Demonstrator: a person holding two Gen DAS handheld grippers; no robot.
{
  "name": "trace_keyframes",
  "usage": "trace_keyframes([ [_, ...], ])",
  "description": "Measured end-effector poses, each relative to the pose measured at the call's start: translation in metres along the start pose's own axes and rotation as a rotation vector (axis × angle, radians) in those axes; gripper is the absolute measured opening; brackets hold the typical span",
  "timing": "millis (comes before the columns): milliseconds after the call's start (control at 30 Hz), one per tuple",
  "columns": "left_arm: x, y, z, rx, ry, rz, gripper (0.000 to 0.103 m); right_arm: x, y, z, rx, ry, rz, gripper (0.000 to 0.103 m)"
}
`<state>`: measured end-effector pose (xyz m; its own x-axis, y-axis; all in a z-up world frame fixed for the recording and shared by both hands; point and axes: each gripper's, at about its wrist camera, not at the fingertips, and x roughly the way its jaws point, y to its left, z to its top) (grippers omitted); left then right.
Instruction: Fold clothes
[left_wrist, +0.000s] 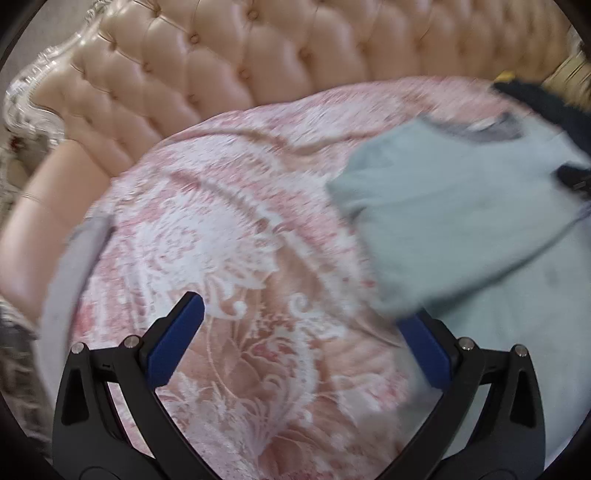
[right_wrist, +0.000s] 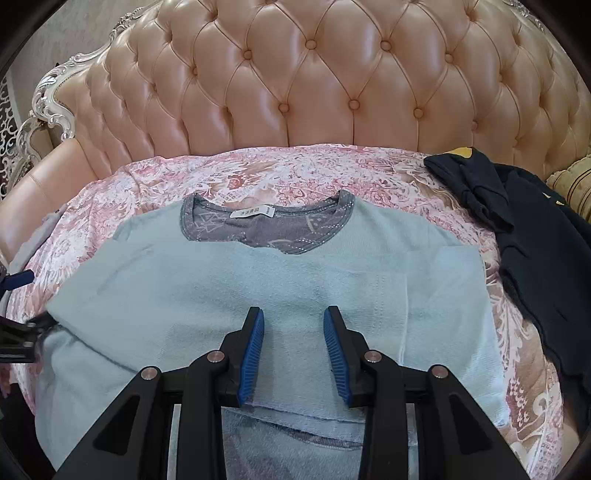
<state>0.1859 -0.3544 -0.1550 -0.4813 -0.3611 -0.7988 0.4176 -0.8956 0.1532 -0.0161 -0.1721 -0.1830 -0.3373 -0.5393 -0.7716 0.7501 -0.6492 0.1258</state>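
Pale blue top (right_wrist: 258, 280) lies flat on the pink patterned cover (right_wrist: 369, 173) of the sofa (right_wrist: 314, 74), neck label up, both sides seemingly folded in; lengthwise fold probably still to do. Right gripper (right_wrist: 293, 332) hovers over it, jaws apart and empty; left gripper (left_wrist: 306, 332) jaws wide, empty. Dark garment (right_wrist: 535, 236) beside it waits unfolded.

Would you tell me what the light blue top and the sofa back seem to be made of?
Light blue top: a soft, fuzzy knit, perhaps fleece; matte, napped surface, grey patterned neckband. Sofa back: glossy peach leather or imitation leather; shiny highlights on button-tufted diamonds.
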Motion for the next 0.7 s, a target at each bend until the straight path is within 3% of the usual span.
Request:
trace_keyframes([
  [67, -0.008, -0.001, -0.004, 0.07, -0.006, 0.02, 0.103, 0.0, 0.0, 0.0, 0.002, 0.0, 0.002, 0.036],
  [233, -0.026, 0.032, -0.005, -0.049, 0.023, -0.171, 0.103, 0.0, 0.0, -0.001, 0.001, -0.001, -0.001, 0.036],
  [333, -0.011, 0.075, 0.02, -0.352, 0.018, -0.358, 0.103, -0.001, 0.001, -0.001, -0.001, -0.003, -0.004, 0.036],
  [433, 0.035, 0.099, 0.045, -0.571, 0.056, -0.576, 0.099, -0.001, 0.001, -0.001, -0.002, -0.003, -0.004, 0.036],
  [467, 0.049, 0.105, 0.05, -0.609, 0.081, -0.646, 0.093, -0.001, 0.001, -0.001, -0.002, -0.004, -0.004, 0.036],
  [500, 0.066, 0.105, 0.059, -0.622, 0.119, -0.717, 0.072, -0.001, 0.0, -0.001, -0.001, -0.004, -0.003, 0.036],
  [533, 0.074, 0.103, 0.066, -0.605, 0.14, -0.733, 0.057, -0.001, 0.0, -0.001, -0.001, -0.005, -0.002, 0.036],
  [600, 0.085, 0.089, 0.082, -0.509, 0.178, -0.704, 0.055, -0.001, 0.0, -0.001, -0.002, -0.008, -0.003, 0.036],
  [700, 0.099, 0.077, 0.091, -0.467, 0.243, -0.68, 0.055, -0.001, -0.001, -0.002, 0.002, -0.01, 0.004, 0.036],
])
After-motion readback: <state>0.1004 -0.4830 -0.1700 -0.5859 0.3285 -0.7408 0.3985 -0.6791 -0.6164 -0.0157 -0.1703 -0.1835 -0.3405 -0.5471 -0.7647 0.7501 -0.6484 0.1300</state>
